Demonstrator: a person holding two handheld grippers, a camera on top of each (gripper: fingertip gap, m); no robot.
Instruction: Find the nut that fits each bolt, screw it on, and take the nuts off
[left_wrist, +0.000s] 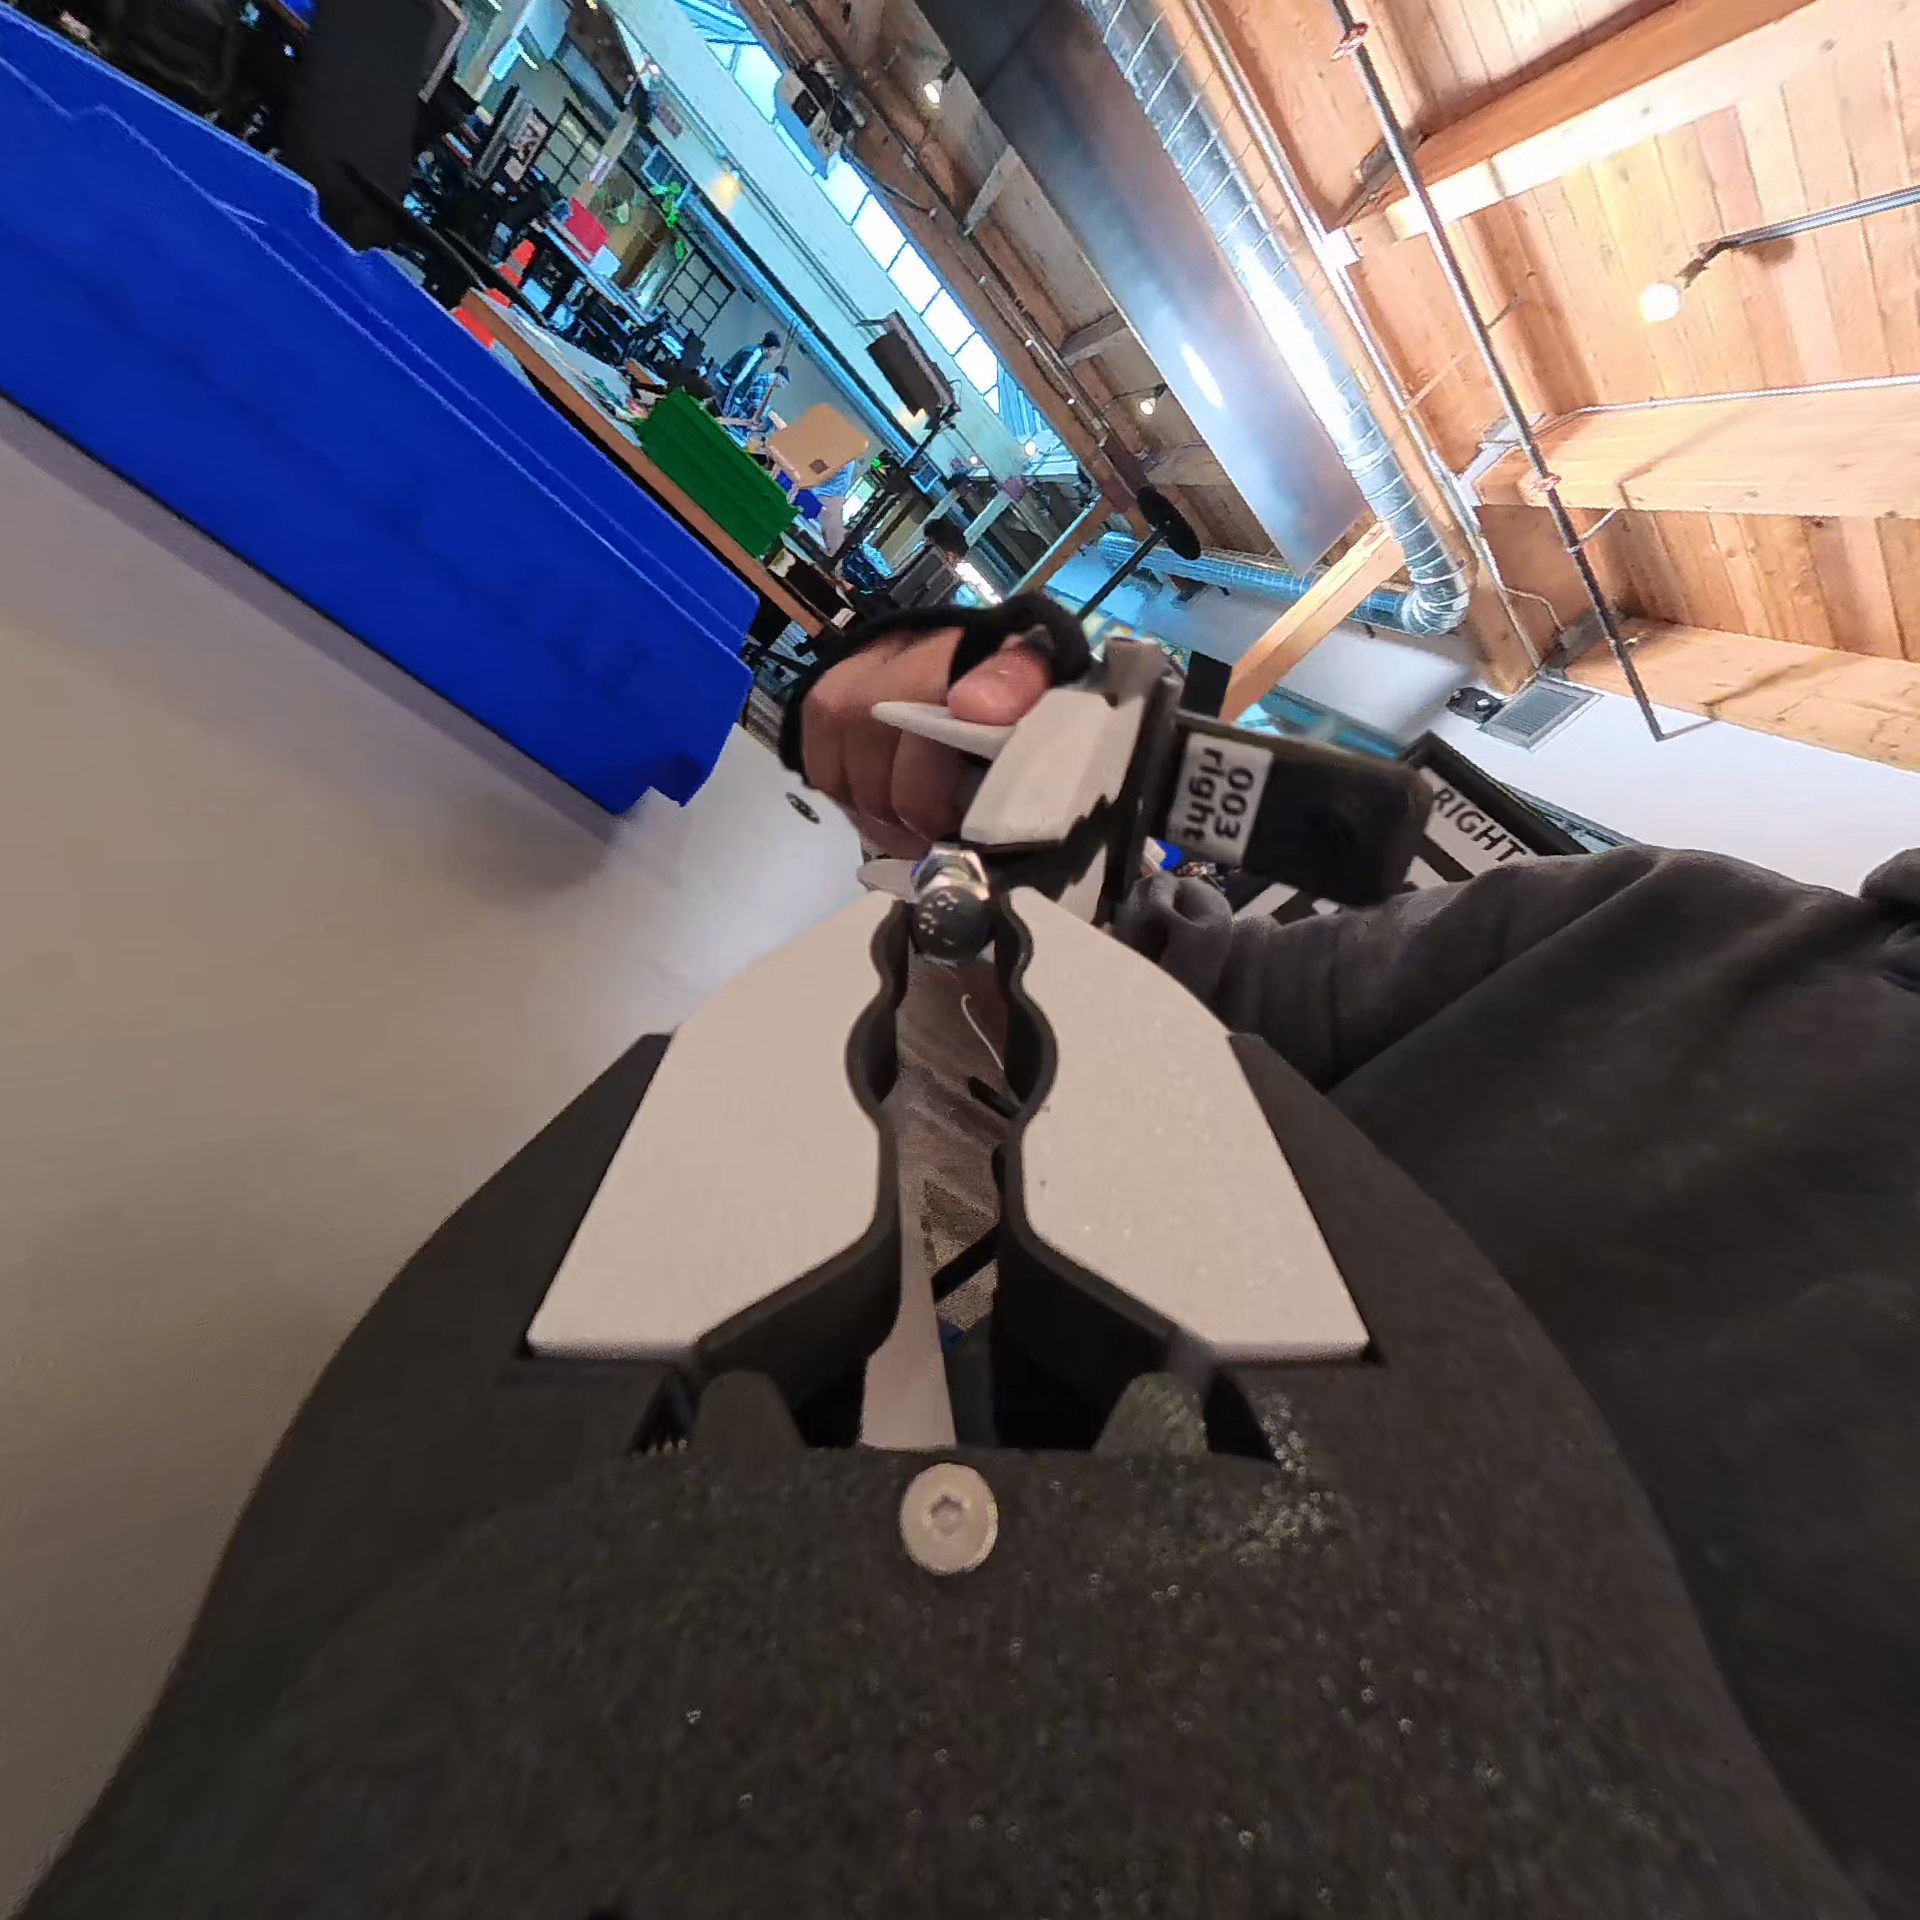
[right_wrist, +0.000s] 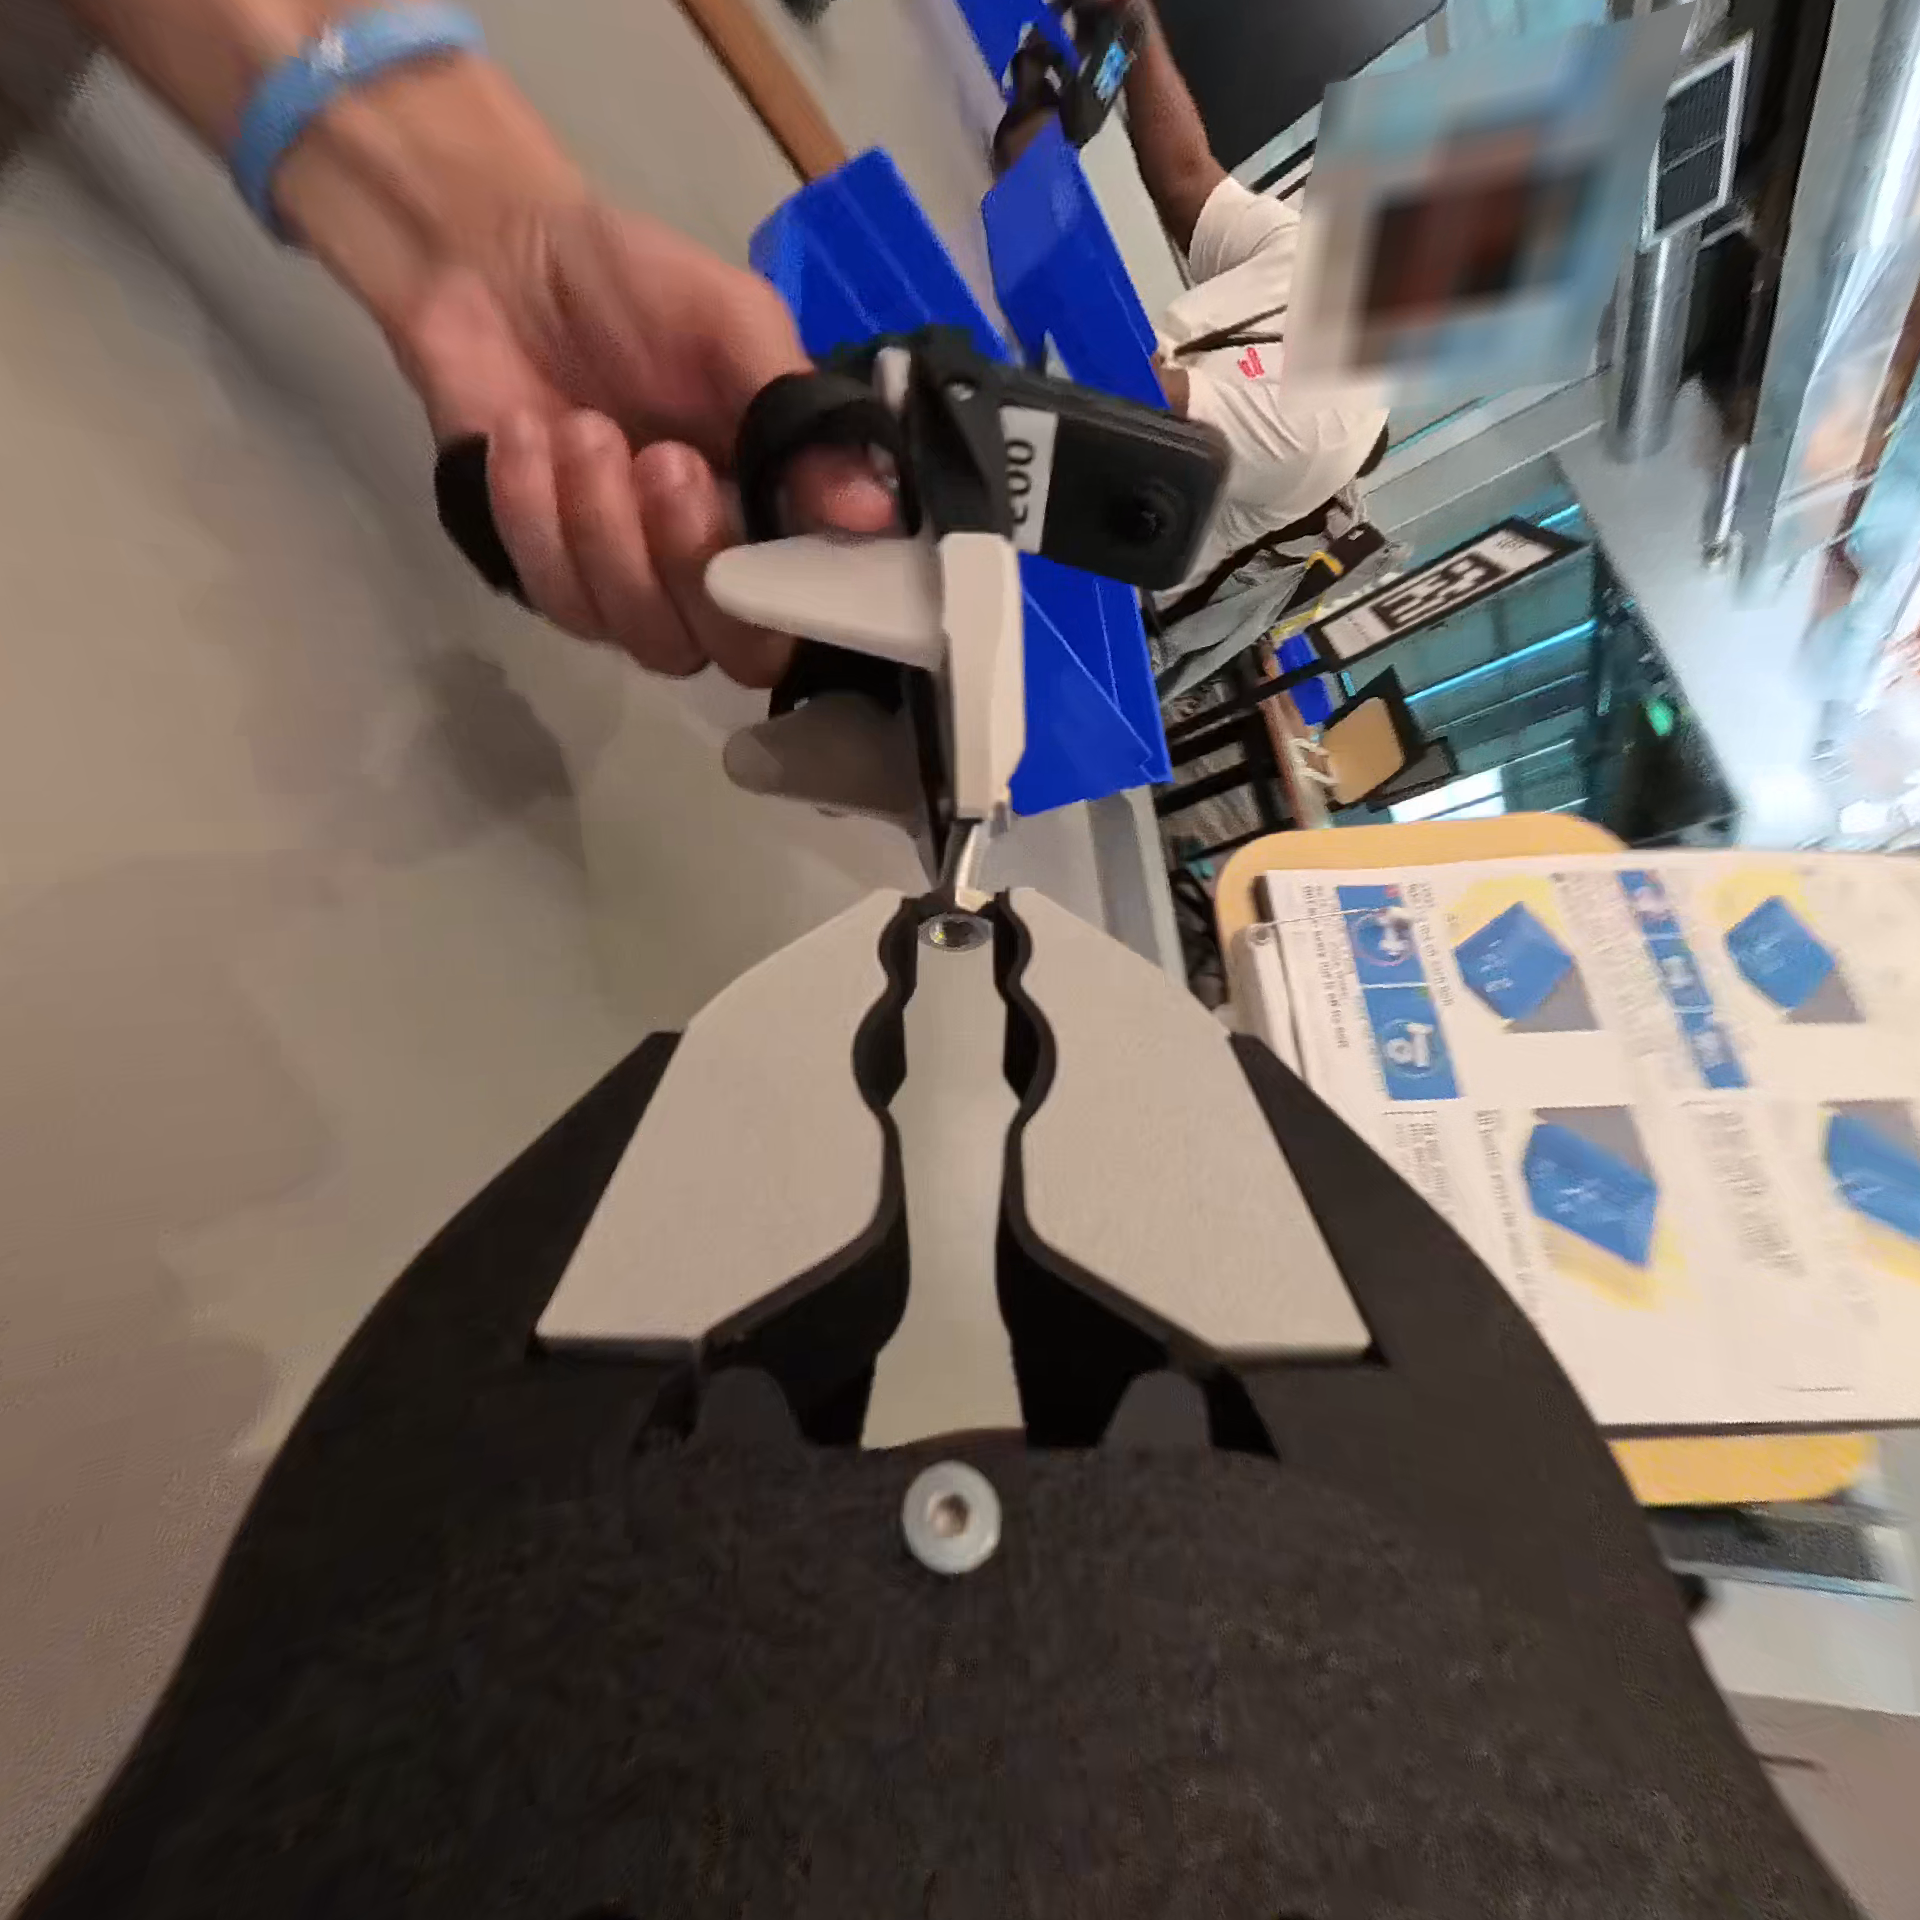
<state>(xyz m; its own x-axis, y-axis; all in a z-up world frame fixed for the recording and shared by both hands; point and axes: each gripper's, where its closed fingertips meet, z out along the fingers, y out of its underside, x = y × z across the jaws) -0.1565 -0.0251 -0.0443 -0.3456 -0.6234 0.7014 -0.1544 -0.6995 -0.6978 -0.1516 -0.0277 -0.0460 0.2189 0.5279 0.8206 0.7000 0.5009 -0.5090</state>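
My left gripper (left_wrist: 948, 906) is shut on the head of a silver bolt (left_wrist: 943, 930) and holds it in the air over the white table (left_wrist: 208, 1039). My right gripper (right_wrist: 951, 912) is shut on a silver nut (right_wrist: 951, 931). The nut (left_wrist: 952, 864) sits against the end of the bolt, and both tools meet tip to tip. In the right wrist view the bolt's shank (right_wrist: 972, 854) runs from the left gripper (right_wrist: 977, 826) down into the nut. A bare hand holds each tool. How far the nut is threaded on cannot be told.
A large blue bin (left_wrist: 364, 468) stands on the table to the left. Blue bins (right_wrist: 1039, 312) also show behind the left tool. A printed instruction sheet (right_wrist: 1558, 1091) lies on a yellow seat at the right. A person in a white shirt (right_wrist: 1268, 343) is in the background.
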